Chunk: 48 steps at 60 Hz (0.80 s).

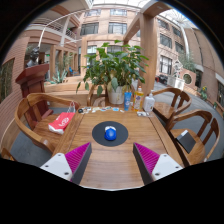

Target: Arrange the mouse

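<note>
A blue mouse (110,132) sits in the middle of a round dark mouse pad (97,135) on a wooden table (110,165). My gripper (112,158) is above the table's near part, with the pad and mouse just beyond the fingertips. The two fingers (76,158) with magenta pads are spread wide apart and hold nothing; bare wood shows between them.
A large potted plant (112,68) stands at the table's far end, with a blue bottle (127,98) and a clear bottle (149,101) beside it. Wooden chairs (30,125) flank the table; the left one holds a red cushion (61,121). A dark item (187,143) lies at right.
</note>
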Each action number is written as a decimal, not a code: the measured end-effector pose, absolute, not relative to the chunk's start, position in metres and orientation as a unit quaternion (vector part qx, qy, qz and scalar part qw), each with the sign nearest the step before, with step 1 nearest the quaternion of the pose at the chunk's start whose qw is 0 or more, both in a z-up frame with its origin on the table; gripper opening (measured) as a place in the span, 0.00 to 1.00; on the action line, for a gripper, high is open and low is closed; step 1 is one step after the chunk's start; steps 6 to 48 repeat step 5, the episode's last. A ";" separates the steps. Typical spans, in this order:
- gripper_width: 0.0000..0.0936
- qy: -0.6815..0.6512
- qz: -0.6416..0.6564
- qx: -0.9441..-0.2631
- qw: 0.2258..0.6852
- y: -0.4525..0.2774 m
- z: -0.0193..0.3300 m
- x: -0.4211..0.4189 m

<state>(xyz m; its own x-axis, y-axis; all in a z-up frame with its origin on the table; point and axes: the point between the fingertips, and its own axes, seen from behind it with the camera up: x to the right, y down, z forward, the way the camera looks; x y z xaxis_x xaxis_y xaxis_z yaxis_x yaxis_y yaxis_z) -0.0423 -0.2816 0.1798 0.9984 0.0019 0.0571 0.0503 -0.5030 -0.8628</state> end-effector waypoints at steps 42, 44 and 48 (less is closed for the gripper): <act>0.91 -0.016 -0.022 -0.868 0.497 -0.286 0.180 -0.043; 0.91 -0.016 -0.022 -0.868 0.497 -0.286 0.180 -0.043; 0.91 -0.016 -0.022 -0.868 0.497 -0.286 0.180 -0.043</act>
